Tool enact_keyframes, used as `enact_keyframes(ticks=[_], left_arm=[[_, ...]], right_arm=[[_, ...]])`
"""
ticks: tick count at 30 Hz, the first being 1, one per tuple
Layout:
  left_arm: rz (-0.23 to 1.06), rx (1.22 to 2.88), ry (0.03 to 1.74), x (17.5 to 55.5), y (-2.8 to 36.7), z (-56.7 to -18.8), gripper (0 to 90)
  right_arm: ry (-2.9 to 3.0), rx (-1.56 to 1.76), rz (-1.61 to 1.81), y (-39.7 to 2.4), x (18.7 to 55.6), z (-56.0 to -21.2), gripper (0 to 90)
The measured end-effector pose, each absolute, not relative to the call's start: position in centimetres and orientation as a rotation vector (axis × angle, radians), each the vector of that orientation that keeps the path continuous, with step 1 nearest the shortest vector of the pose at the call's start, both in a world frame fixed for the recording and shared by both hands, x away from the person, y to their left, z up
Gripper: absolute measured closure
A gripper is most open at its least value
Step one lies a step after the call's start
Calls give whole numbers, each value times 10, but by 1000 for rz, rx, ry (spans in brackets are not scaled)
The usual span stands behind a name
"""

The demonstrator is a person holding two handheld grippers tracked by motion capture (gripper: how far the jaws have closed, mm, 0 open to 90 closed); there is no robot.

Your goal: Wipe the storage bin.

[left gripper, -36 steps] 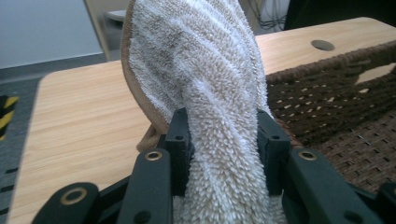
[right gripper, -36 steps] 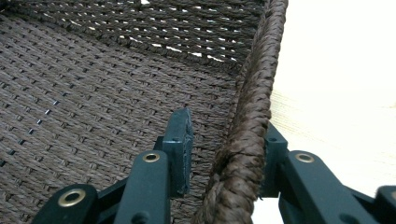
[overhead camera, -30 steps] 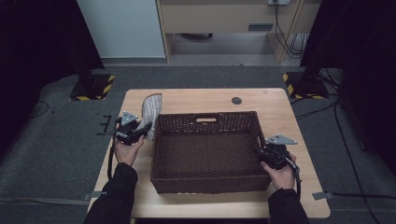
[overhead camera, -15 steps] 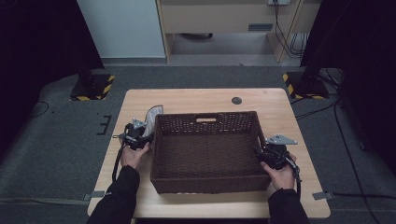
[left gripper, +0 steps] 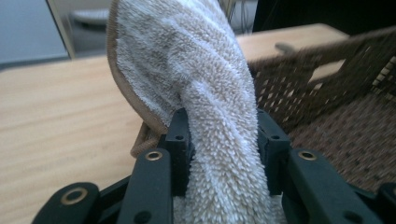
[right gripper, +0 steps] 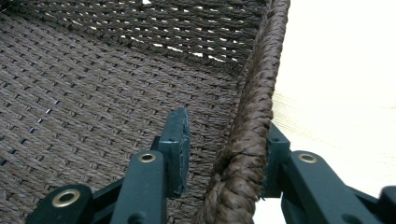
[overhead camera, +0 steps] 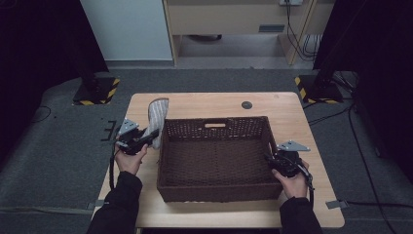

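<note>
The right gripper (overhead camera: 272, 160) is straddling the basket (right gripper: 116, 93) rim, its 2 jaws spread with a gap at the inner pad. Farther left, the left gripper (overhead camera: 152, 136) is pinching the towel (left gripper: 205, 93), which is hanging beside the basket's left wall above the table (overhead camera: 292, 112).

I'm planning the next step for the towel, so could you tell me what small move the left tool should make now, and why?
Probably carry the towel sideways over the near rim of the basket. The left tool is clamped on it just outside the basket's left wall, with the towel lifted and draped, while the right tool straddles the right rim, apparently steadying the basket.
</note>
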State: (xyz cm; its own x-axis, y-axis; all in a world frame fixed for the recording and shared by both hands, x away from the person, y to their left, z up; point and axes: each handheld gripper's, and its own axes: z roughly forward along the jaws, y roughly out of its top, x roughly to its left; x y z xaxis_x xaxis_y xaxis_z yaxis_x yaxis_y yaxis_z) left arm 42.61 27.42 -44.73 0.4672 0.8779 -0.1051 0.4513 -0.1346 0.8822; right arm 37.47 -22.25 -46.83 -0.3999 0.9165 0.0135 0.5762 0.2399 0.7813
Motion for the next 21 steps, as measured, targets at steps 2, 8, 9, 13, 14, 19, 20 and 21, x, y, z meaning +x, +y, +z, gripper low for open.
enact_keyframes(ticks=[2, 8, 9, 13, 14, 19, 20, 21], left_arm=[[552, 1785, 1155, 429, 275, -454, 636], [490, 1901, 1233, 440, 274, -481, 637], [488, 1931, 1245, 442, 272, -486, 637], [501, 1993, 1267, 444, 268, -498, 638], [501, 2006, 1278, 443, 268, -501, 638], [473, 1959, 1288, 440, 275, -497, 638], [470, 1942, 1285, 439, 277, -495, 638], [474, 1917, 1279, 437, 280, -491, 637]], right_arm=[[2068, 1363, 1006, -223, 375, -468, 626], [2069, 1361, 1005, -223, 375, -468, 625], [2069, 1361, 1005, -223, 375, -468, 625], [2071, 1360, 1007, -222, 375, -468, 624], [2071, 1361, 1007, -222, 375, -468, 624], [2063, 1366, 997, -222, 374, -468, 642], [2059, 1370, 988, -221, 374, -468, 653], [2057, 1376, 983, -221, 374, -467, 664]])
